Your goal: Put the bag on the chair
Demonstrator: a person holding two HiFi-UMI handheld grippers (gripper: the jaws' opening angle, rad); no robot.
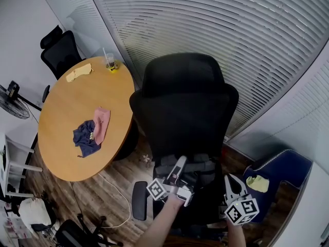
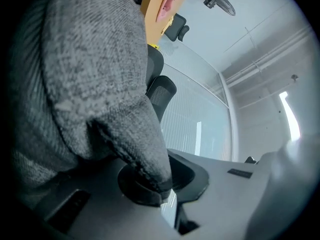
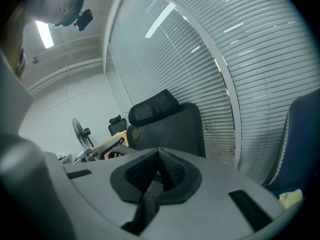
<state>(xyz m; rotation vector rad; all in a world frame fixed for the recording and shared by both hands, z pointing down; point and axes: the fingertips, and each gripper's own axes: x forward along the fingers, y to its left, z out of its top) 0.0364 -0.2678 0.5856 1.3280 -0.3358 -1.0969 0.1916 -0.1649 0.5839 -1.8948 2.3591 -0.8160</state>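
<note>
Head view: black office chair [image 1: 185,107] in the middle, backrest toward the blinds; grey bag [image 1: 198,166] sits over the seat at the foot of the backrest, can't tell if its full weight is down.

Left gripper [image 1: 179,164] reaches in from below w/ a bare forearm behind it, tips at the bag's left part; left gripper view shows jaws closed tight on a fold of the grey knit fabric, the rest of the bag bulging up and left, filling that side of the frame.

Right gripper [image 1: 227,181] is just beside the seat's right edge, near the bag; right gripper view shows its pads brought together w/ a dark woven strip [image 3: 145,204] pinched between them and trailing toward the camera; can't tell if that strip belongs to the bag.

Round wooden table [image 1: 67,122] stands left of the chair; navy cloth [image 1: 85,138] and pink cloth [image 1: 102,122] touch on it, yellow cloth [image 1: 78,73] and cup w/ straw [image 1: 110,63] near the far rim; blue armchair [image 1: 282,174] at lower right.
</note>
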